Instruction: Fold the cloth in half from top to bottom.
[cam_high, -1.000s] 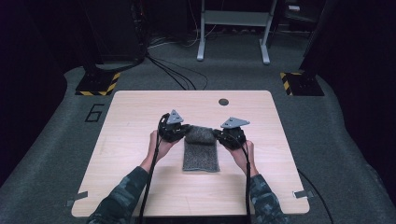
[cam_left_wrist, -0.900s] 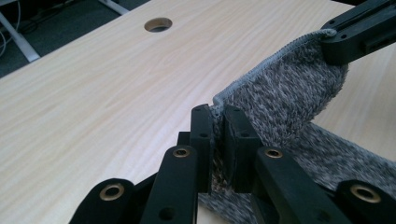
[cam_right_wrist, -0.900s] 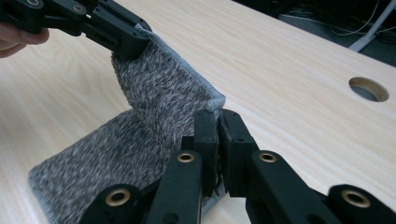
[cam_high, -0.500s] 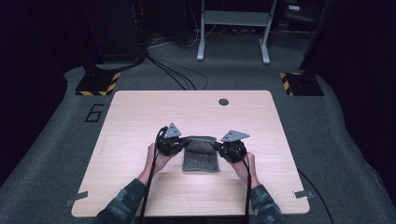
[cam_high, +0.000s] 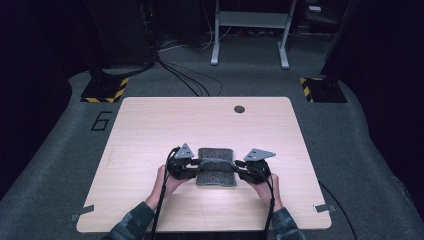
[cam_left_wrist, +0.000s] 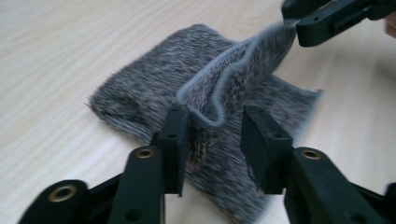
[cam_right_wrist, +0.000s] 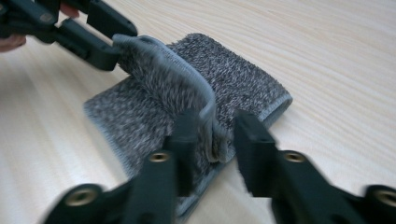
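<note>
folding the towel (cam_high: 216, 167) at mid tabletop (cam_high: 150, 130): my left gripper (cam_left_wrist: 214, 133) and right gripper (cam_right_wrist: 212, 140) jaws have just been opening, spread around its top hem. next: withdraw clear, flatten fold.

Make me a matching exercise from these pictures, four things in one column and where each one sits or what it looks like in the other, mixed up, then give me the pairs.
Things:
1. grey towel
2. left gripper
3. right gripper
4. dark round hole

Places or looks:
A. at the towel's right edge in the high view
B. near the table's far edge
C. folded, fuzzy, lying between the two grippers
D. at the towel's left edge in the high view

Pairs: 1-C, 2-D, 3-A, 4-B
</note>
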